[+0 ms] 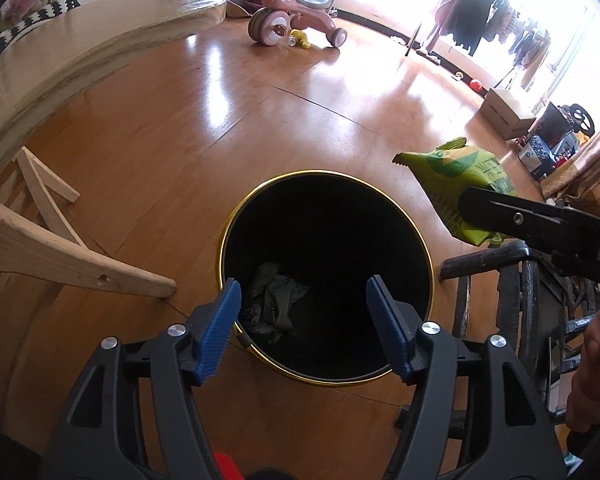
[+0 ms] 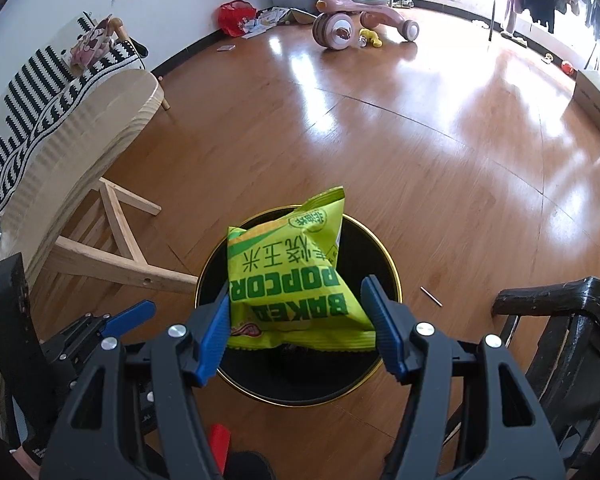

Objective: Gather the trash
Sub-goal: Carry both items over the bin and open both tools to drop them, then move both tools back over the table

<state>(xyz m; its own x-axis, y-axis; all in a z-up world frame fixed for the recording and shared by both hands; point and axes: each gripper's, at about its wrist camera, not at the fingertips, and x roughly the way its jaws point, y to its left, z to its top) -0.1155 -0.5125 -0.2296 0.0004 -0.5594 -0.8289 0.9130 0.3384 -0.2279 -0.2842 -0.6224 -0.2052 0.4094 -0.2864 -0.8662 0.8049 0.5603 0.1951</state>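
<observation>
Black gold-rimmed bin (image 1: 396, 240) holding crumpled grey wrapper (image 1: 274, 300), left gripper (image 1: 304, 308) spread empty, right gripper (image 2: 294, 312) pinching popcorn bag (image 2: 288, 276)

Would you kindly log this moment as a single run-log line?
left gripper: open, empty, above bin | right gripper: shut on popcorn bag, over bin | bin: crumpled paper inside
</observation>
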